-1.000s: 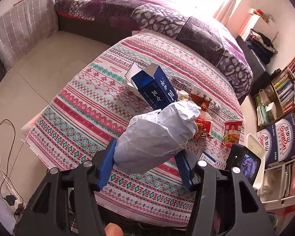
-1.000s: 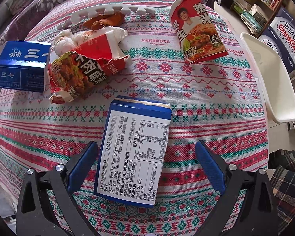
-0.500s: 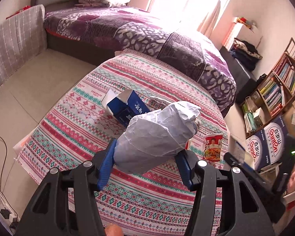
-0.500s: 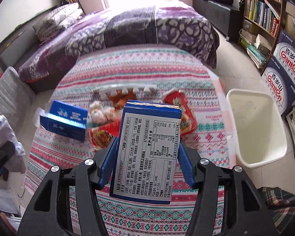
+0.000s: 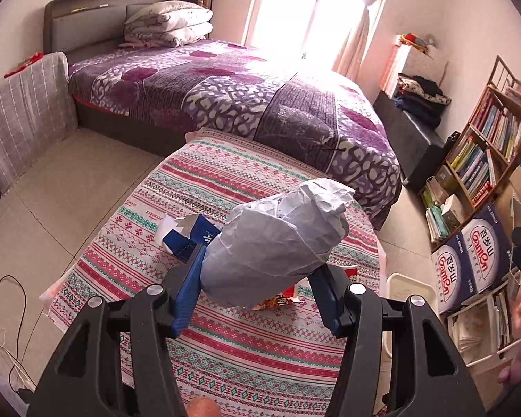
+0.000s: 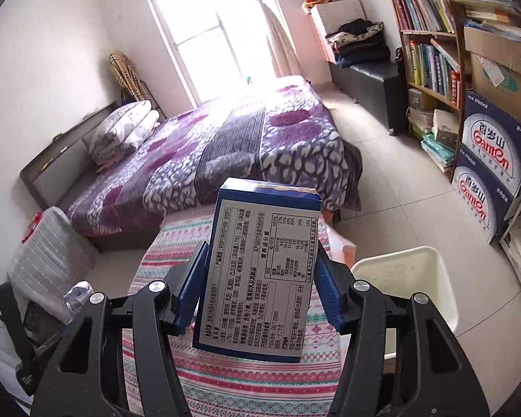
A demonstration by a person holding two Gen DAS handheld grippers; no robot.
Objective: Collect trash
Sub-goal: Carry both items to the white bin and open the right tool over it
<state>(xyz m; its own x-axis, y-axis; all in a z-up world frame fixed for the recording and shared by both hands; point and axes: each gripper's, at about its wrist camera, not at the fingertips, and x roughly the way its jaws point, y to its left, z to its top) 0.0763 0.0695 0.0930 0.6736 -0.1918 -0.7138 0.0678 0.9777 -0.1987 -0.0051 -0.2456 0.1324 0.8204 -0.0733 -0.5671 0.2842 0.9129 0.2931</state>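
white crumpled paper (image 5: pixel 274 243), blue carton with a white label panel (image 6: pixel 260 274). tablecloth (image 5: pixel 225 187) is red, teal and white stripes; bedspread (image 5: pixel 225 90) at 12 o'clock is purple with white blotches; cream bin (image 6: pixel 437 278) at 4 o'clock.

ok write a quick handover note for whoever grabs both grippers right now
Left gripper: shut on the crumpled paper wad, lifted above the table.
Right gripper: shut on the blue box, lifted, with the white bin lower right of it.
Done: two pieces picked up, neither binned yet.
Left: drop both in the bin, then fetch the open blue carton and red wrapper from the striped tablecloth.
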